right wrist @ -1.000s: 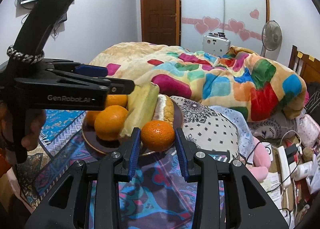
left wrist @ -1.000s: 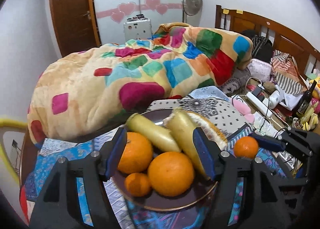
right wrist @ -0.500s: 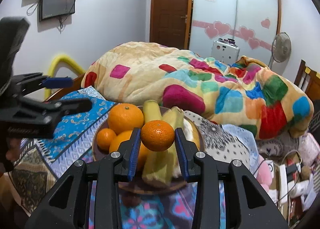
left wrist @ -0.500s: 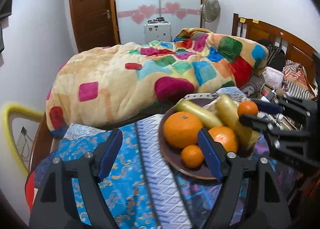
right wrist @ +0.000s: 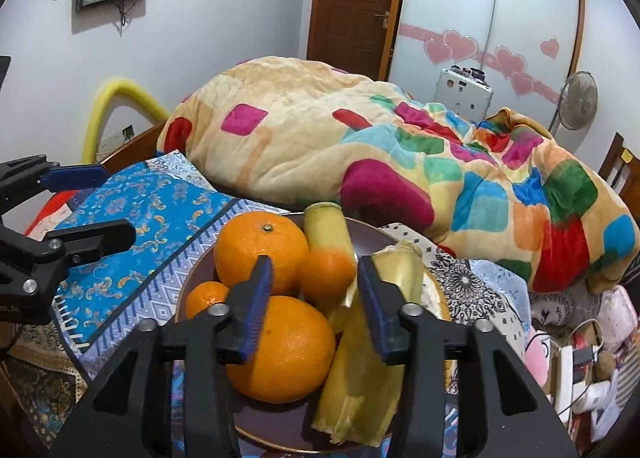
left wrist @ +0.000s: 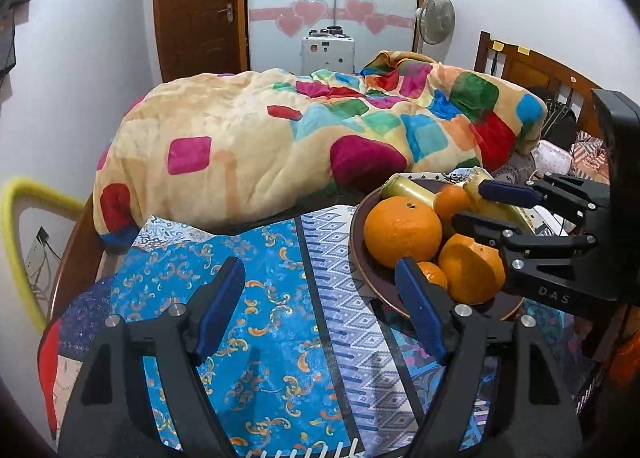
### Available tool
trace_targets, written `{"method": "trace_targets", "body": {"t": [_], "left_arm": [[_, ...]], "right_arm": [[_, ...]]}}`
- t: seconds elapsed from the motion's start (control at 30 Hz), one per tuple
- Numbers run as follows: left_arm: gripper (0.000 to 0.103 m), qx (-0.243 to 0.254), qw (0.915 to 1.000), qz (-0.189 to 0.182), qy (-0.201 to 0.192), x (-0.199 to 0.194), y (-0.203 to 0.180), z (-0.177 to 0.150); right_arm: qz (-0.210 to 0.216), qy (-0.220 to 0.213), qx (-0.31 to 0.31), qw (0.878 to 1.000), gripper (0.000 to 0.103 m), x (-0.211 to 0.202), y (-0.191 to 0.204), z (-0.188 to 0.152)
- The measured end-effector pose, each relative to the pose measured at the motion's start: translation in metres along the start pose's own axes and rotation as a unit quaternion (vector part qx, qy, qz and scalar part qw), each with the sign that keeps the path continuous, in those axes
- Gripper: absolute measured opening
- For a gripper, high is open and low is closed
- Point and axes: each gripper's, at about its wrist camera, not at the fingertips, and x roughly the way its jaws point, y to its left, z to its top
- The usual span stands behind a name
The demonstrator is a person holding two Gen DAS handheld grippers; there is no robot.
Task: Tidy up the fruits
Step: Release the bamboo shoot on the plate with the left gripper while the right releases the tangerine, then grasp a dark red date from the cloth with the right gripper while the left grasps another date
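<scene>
A dark brown plate (right wrist: 191, 282) on the patterned cloth holds two large oranges (right wrist: 260, 250), a small orange (right wrist: 204, 296) and pale yellow stalk pieces (right wrist: 360, 378). My right gripper (right wrist: 316, 290) hangs over the plate with its jaws opening. Another small orange (right wrist: 326, 274) sits blurred between them, loose from the pads, above the fruit. From the left wrist, that orange (left wrist: 450, 198) shows at the right gripper (left wrist: 468, 204) above the plate (left wrist: 356, 246). My left gripper (left wrist: 320, 298) is open and holds nothing, over the blue cloth left of the plate.
A bulky quilt (left wrist: 280, 146) with coloured squares lies just behind the plate. The blue patterned cloth (left wrist: 260, 318) covers the surface on the left. A yellow foam tube (left wrist: 16, 242) curves at the far left. Cables and small items (right wrist: 576, 358) crowd the right side.
The right gripper carried the small orange from beside the plate to over it, and its jaws have now widened off the orange. The left gripper drew away leftward from the plate.
</scene>
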Motion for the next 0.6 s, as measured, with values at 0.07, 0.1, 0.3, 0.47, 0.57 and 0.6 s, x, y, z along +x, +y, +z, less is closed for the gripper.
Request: {"method": "trace_targets", "body": {"t": [0.07, 0.1, 0.3, 0.47, 0.57, 0.6], "left_arm": [[0.078, 0.004, 1.0, 0.006, -0.003, -0.003, -0.002, -0.001], [0.078, 0.005, 0.9999, 0.008, -0.004, -0.005, -0.004, -0.001], [0.078, 0.012, 0.9998, 0.003, -0.014, -0.025, -0.02, -0.006], [0.081, 0.016, 0.9997, -0.007, -0.016, -0.036, -0.031, -0.013], [0.084, 0.017, 0.9997, -0.008, -0.015, -0.041, -0.036, -0.022], [0.084, 0.017, 0.9997, -0.009, -0.012, -0.041, -0.036, -0.025]], "right_arm": [[-0.008, -0.006, -0.006, 1.0, 0.046, -0.008, 0.002, 0.001], [-0.009, -0.009, -0.006, 1.0, 0.046, -0.011, 0.003, 0.001], [-0.001, -0.026, 0.0, 1.0, 0.046, -0.052, 0.004, -0.015], [0.01, -0.013, 0.01, 1.0, 0.046, -0.066, 0.004, -0.04], [0.014, 0.002, 0.022, 1.0, 0.046, -0.064, 0.003, -0.056], [0.017, 0.008, 0.027, 0.999, 0.046, -0.062, 0.003, -0.061]]}}
